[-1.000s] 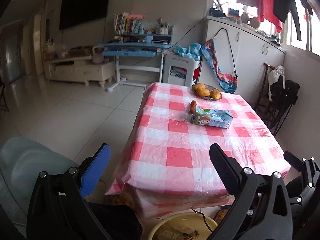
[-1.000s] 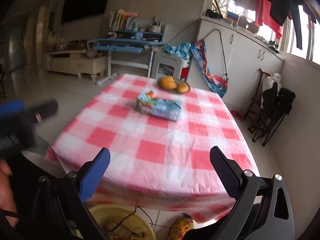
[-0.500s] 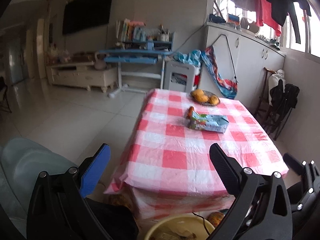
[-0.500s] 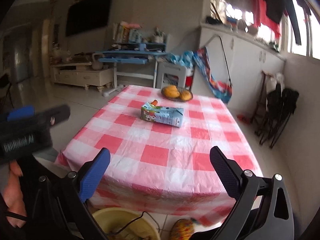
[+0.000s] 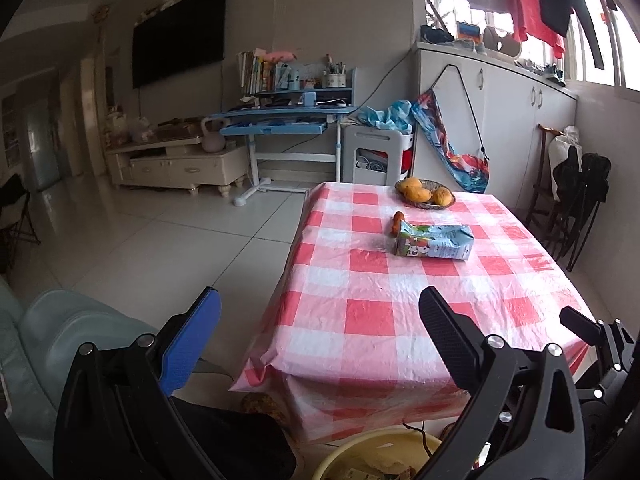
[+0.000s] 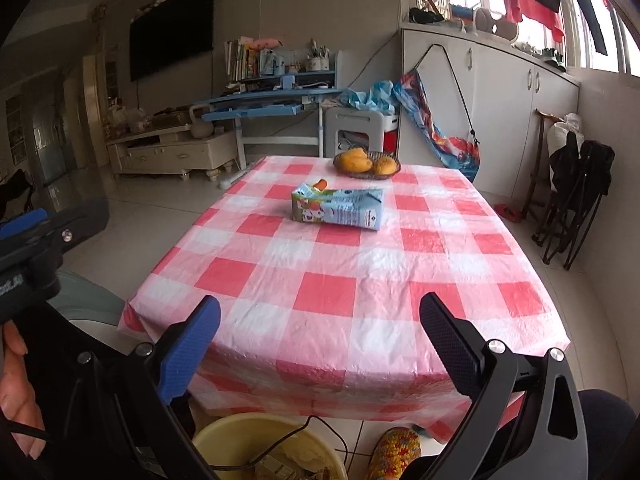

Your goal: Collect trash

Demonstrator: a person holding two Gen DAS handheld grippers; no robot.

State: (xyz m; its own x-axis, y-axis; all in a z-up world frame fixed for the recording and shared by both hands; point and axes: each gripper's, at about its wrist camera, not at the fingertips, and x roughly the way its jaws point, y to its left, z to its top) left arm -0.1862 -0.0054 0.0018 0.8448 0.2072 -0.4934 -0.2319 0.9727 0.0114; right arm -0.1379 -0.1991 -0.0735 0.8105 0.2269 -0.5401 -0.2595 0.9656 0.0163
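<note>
Left hand-held gripper (image 5: 320, 316): jaws spread wide, nothing between them, held low in front of the near left corner of the counter (image 5: 400, 280). One finger pad blue (image 5: 192, 344), the other black.

Right hand-held gripper (image 6: 320, 316): jaws likewise wide apart and empty, held over the near edge of the counter. In the right wrist view the left unit shows at the left edge, with a hand (image 6: 16, 392) gripping its body; white lettering on that body is too blurred to read.

Counter carries a red-and-white checked plastic cloth. Milk carton (image 6: 338, 209) lies on its side near the middle-far part of the cloth, well apart from both grippers. Carton is pale blue with a green end and cartoon figures; print and a small dark emblem on the side panel are too small to read. A small orange item (image 5: 397, 222) lies just behind the carton. Basket of yellow-orange fruit (image 6: 366, 164) sits near the far edge.

Yellow bin (image 6: 272, 448) stands on the floor below the near edge, with crumpled paper inside and a black cable across it.
</note>
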